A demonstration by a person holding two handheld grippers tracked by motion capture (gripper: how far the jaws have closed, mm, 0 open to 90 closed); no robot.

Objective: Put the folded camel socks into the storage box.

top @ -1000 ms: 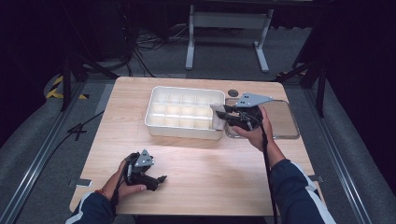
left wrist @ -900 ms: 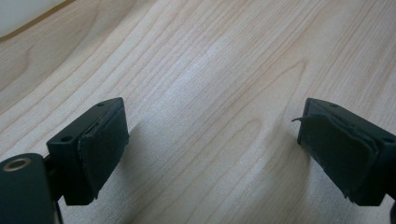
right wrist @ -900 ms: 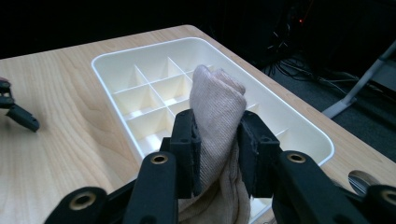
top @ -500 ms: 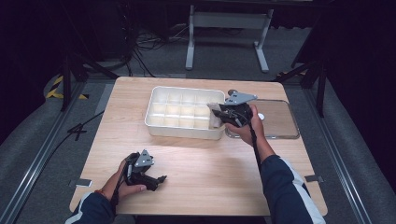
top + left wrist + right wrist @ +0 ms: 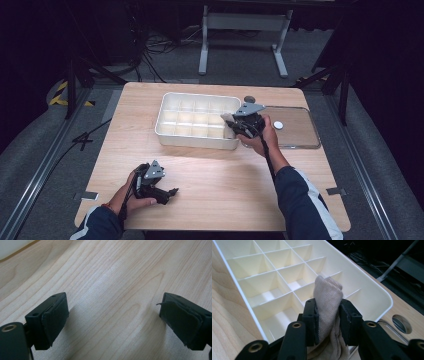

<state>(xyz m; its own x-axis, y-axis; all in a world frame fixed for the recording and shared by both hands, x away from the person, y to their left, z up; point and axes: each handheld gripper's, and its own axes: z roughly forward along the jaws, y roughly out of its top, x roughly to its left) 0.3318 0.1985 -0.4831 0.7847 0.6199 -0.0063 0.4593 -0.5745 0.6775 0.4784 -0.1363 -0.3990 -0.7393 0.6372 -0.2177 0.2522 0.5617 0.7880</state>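
Beige ribbed cloth, folded into a soft bundle; light, limp, compressible, not fragile, unlikely to slip against padded fingers.

High view: right gripper (image 5: 231,123) sits right of centre in the frame, over the right end of the white divided tray (image 5: 172,132), the cloth (image 5: 227,118) a pale patch at its tip. Left gripper (image 5: 170,192) rests low on the wooden surface (image 5: 225,185) at lower left, well apart from the tray. Clear lid (image 5: 300,137) lies to the tray's right.

Left gripper view: fingers (image 5: 53,315) stand wide apart, nothing between them, bare wood beneath.

Right gripper view: fingers (image 5: 312,315) clamp the cloth (image 5: 328,297) at mid-bundle, its folded peak rising above them toward centre frame, loose ends hanging below, over the tray's (image 5: 372,292) compartments.

Handling judgement: grip across the thickest fold holds best; a pinch at one edge would likely let the bundle unroll and drape over the dividers.
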